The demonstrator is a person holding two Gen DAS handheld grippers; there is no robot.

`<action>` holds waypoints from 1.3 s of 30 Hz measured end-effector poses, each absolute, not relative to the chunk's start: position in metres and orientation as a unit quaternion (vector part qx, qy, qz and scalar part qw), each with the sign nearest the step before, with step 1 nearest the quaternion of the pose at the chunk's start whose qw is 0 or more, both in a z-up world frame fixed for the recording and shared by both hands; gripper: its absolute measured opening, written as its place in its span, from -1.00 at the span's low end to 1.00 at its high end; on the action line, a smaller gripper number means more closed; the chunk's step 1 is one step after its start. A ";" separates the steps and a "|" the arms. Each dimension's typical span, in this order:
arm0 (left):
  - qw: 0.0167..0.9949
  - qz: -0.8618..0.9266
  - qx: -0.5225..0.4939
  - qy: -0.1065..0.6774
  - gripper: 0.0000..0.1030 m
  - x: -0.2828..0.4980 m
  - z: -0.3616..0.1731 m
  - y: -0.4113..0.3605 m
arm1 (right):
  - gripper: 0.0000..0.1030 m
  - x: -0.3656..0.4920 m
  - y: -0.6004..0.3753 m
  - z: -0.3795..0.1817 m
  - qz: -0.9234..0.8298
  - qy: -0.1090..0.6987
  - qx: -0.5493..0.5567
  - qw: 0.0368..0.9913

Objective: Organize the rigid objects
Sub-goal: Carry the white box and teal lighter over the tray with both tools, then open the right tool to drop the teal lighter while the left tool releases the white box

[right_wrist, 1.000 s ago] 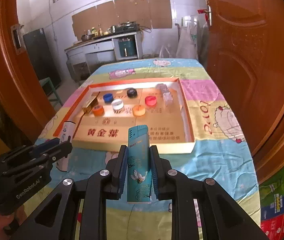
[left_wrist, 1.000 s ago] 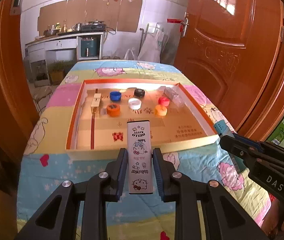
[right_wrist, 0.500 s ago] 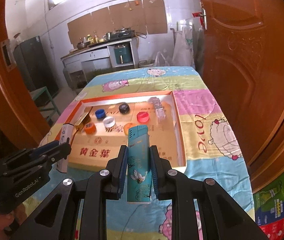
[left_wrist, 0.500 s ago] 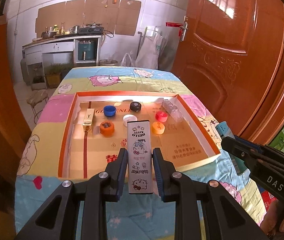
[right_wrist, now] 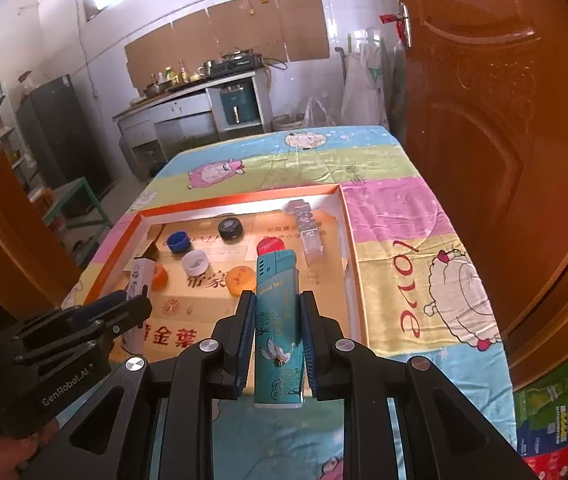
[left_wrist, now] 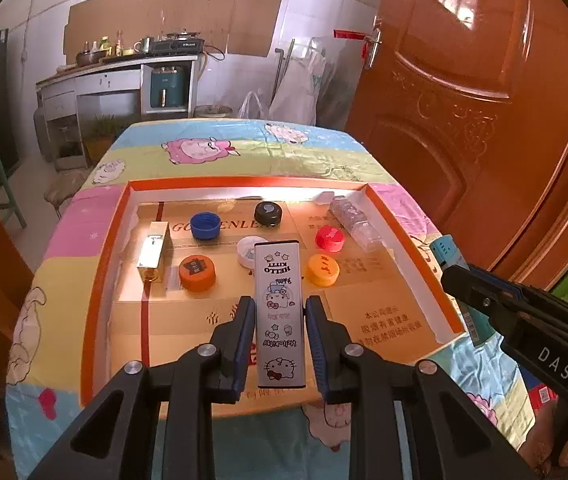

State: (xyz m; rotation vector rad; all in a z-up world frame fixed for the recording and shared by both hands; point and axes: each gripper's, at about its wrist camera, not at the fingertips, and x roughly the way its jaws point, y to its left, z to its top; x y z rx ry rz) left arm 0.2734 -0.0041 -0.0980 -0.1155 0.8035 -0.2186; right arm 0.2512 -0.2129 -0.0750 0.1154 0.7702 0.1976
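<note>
Pinching a white Hello Kitty lighter [left_wrist: 279, 312], the left gripper [left_wrist: 279, 344] is held above the orange-rimmed tray [left_wrist: 99, 280]. A teal lighter [right_wrist: 277, 328] is clamped by the right gripper [right_wrist: 276, 344] above the tray's near edge; bottle caps [left_wrist: 197, 273] are scattered beyond.

You carried both grippers forward over the table toward the orange-rimmed tray [left_wrist: 105, 264]. The left gripper [left_wrist: 279, 312], with the Hello Kitty lighter [left_wrist: 279, 312] between its pads, had hung short of the tray's near wall; it came to hang over the tray floor, its tip overlapping the white cap [left_wrist: 248, 251]. The right gripper [right_wrist: 277, 312] brought the teal lighter [right_wrist: 277, 332] past that wall too, its tip near the red cap [right_wrist: 269, 246].
</note>
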 end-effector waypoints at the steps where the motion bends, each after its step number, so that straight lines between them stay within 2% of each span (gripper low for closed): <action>1: 0.912 -0.106 -0.056 0.392 -0.48 0.276 -0.100 -0.004 | -0.56 0.254 -0.213 -0.077 0.096 0.376 0.057 0.920; 23: 0.894 -0.111 -0.031 0.433 -0.48 0.319 -0.132 -0.015 | -0.56 0.305 -0.212 -0.121 0.101 0.414 0.070 0.902; 39: 0.890 -0.120 -0.023 0.439 -0.48 0.314 -0.138 -0.018 | -0.56 0.314 -0.208 -0.136 0.103 0.424 0.067 0.897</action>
